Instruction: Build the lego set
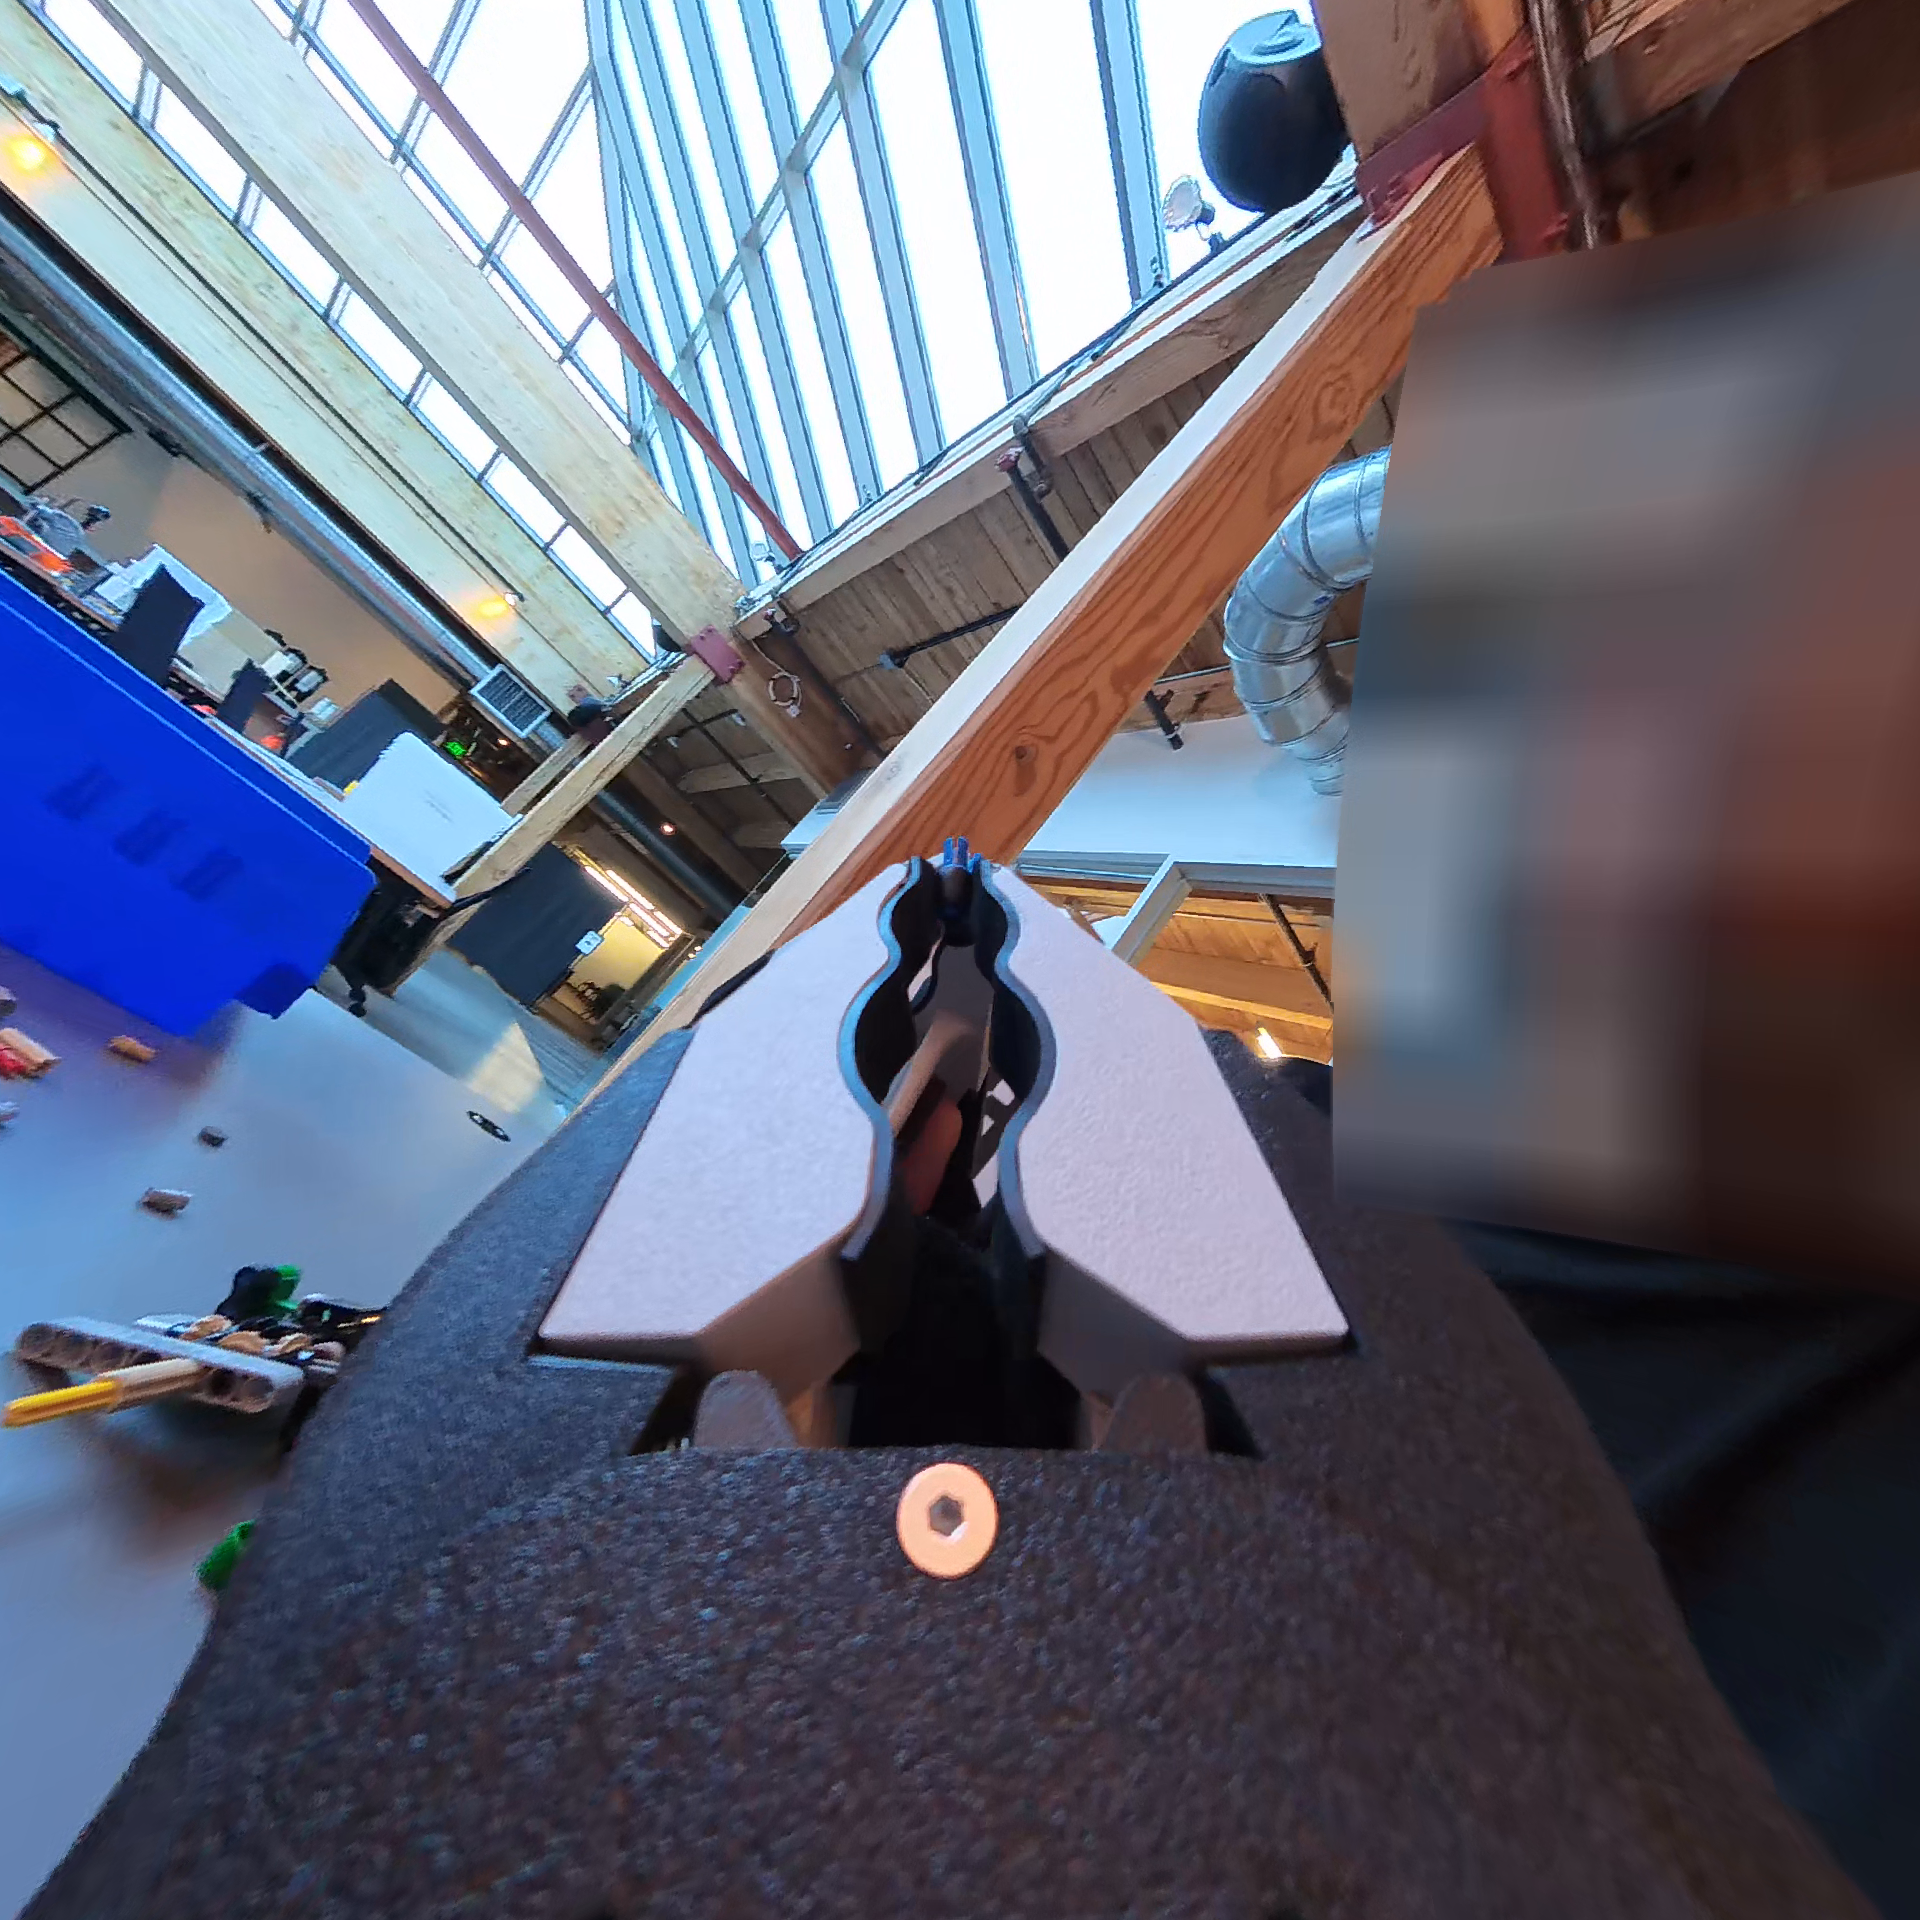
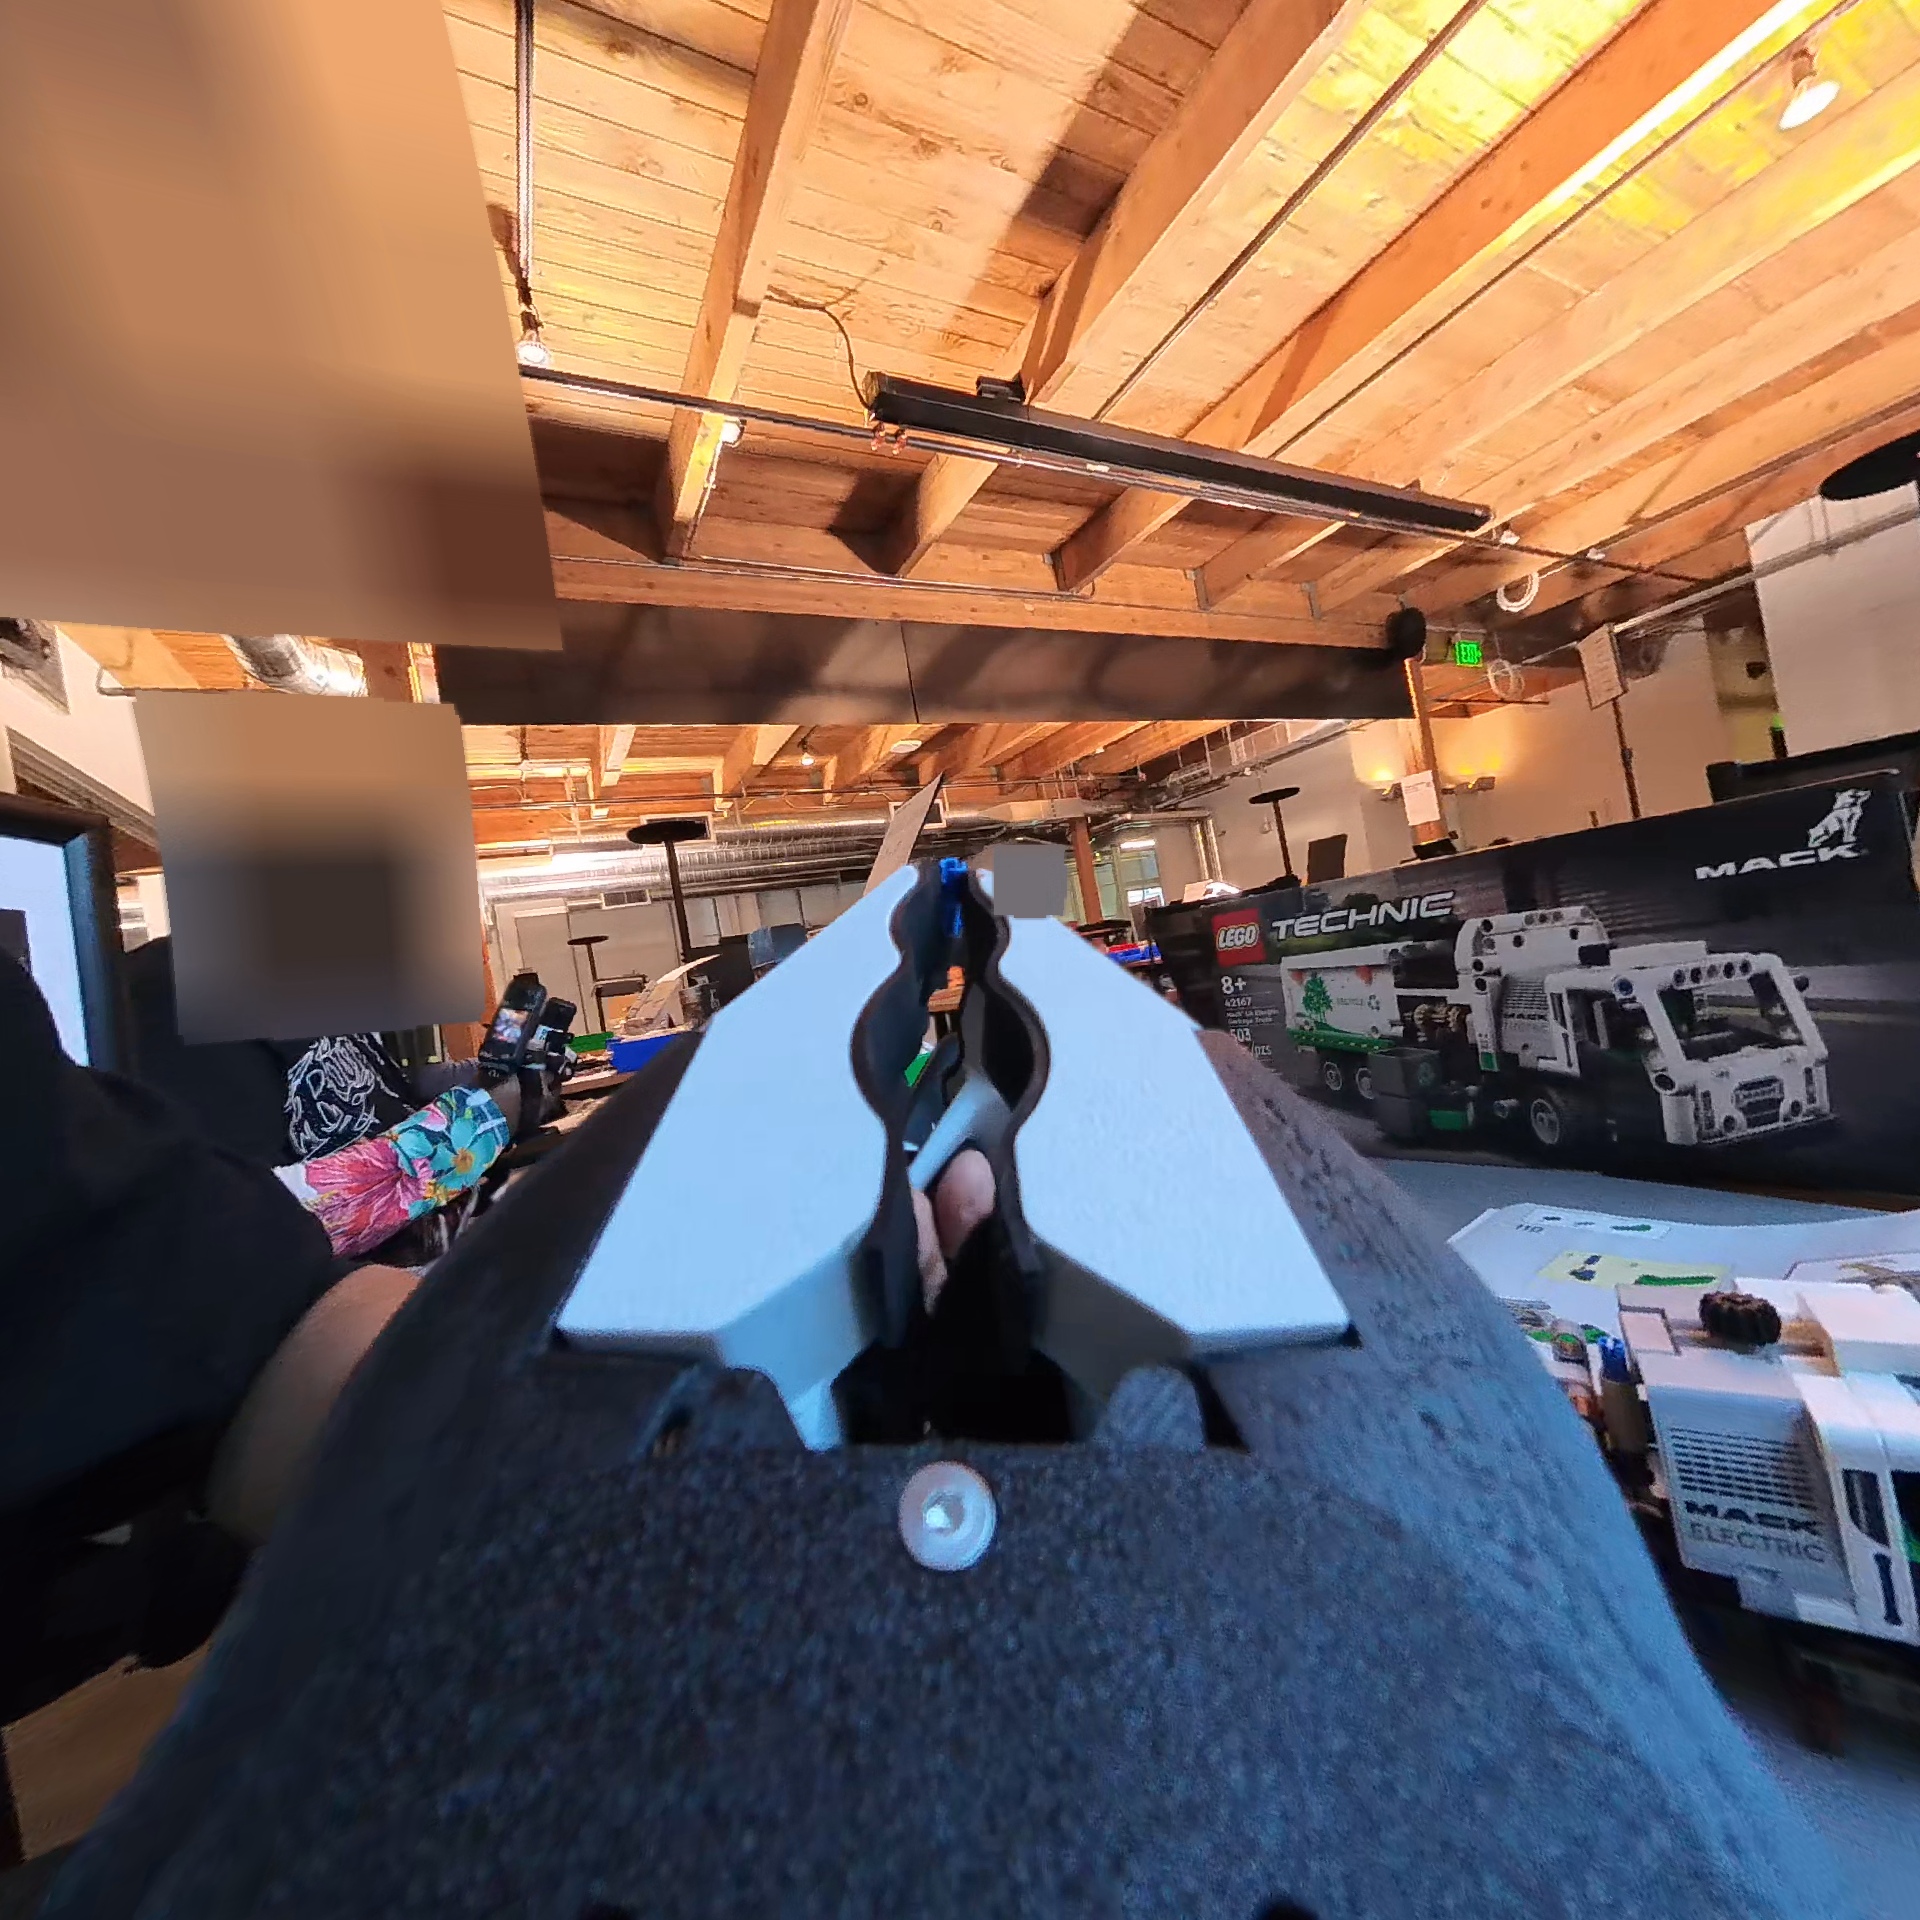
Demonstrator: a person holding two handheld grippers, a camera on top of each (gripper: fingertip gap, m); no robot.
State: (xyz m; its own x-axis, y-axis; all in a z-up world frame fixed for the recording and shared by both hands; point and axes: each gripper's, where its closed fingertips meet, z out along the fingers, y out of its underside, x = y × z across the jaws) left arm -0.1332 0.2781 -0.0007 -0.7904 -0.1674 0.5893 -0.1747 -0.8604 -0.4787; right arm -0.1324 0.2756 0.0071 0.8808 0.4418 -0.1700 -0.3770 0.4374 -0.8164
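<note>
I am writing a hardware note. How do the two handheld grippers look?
The left gripper and right gripper match: a rough, dark speckled body, one round screw in the middle, and two pale angular fingers with black wavy inner edges. No cables show.

Looked like a converted warehouse used as an open-plan workshop or lab. Overhead in the right wrist view, exposed timber joists and plank ceiling [image 2: 1143,208], with a black track light [image 2: 1174,447] slung beneath. In the left wrist view, tall gridded skylight windows [image 1: 810,260] across the top, heavy wooden beams [image 1: 1143,582] with red steel brackets, a bare silver air duct [image 1: 1299,613] at right. Farther back, rows of work desks [image 2: 675,997] crowded with gear at centre left, tall round stand-up tables, and a blue plastic bin [image 1: 135,821] on a grey tabletop [image 1: 343,1164] at left.
</note>
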